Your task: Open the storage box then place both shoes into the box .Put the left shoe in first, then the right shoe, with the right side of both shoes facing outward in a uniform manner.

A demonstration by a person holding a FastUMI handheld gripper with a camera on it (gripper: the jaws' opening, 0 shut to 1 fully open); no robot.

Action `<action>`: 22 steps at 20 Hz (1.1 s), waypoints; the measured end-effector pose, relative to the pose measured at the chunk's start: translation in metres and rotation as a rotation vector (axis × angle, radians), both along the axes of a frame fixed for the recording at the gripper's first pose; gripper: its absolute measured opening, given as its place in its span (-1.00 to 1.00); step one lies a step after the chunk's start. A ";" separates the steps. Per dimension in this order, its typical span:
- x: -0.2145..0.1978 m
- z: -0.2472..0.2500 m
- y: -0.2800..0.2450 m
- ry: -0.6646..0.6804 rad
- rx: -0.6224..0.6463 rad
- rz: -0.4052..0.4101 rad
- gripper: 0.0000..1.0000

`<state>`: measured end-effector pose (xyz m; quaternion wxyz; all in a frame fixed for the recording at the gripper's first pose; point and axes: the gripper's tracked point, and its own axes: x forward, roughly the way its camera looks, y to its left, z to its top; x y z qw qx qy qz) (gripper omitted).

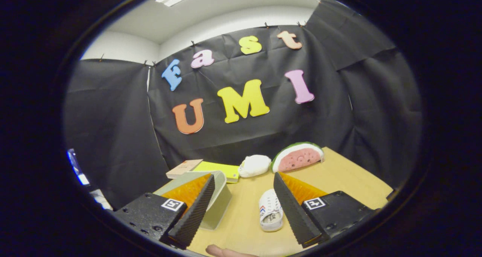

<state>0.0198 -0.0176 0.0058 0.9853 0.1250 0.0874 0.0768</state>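
- Right now our gripper (244, 202) hangs above the wooden table (339, 174) with its jaws wide apart and nothing between the ribbed pads.
- What the coming move turns on, as we judge it, is the storage box (218, 204): it sits low and left of centre in the frame, its pale rim partly hidden behind our left finger (192, 212), so the box lies just ahead and to the left of the jaws, not between them.
- We cannot tell from this angle whether its lid is shut or already lifted; we take it that opening is the step in hand.
- One white shoe (271, 212) lies on the table in the lower middle, just inside our right finger (293, 212), its long axis running roughly away from us, near the box but apart from it.
- A white rounded thing (255, 165) farther back may be the second shoe; it is too small for us to say.
- Behind it a watermelon-slice toy (298, 157) stands at centre right, with a yellow sheet (222, 170) and a tan card (184, 168) at centre left.
- We would need to swing left to bring the jaws onto the box.
- A fingertip (222, 251) shows at the very bottom.
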 end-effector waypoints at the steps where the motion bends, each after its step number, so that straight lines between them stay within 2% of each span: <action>1: 0.010 -0.002 -0.002 0.031 0.026 0.014 0.99; 10: 0.110 -0.026 0.012 0.189 0.123 0.182 0.99; 16: 0.165 -0.064 0.047 0.385 0.393 0.384 0.99; 19: 0.184 -0.088 0.058 0.472 0.472 0.431 0.99; 22: 0.193 -0.095 0.079 0.546 0.560 0.538 0.98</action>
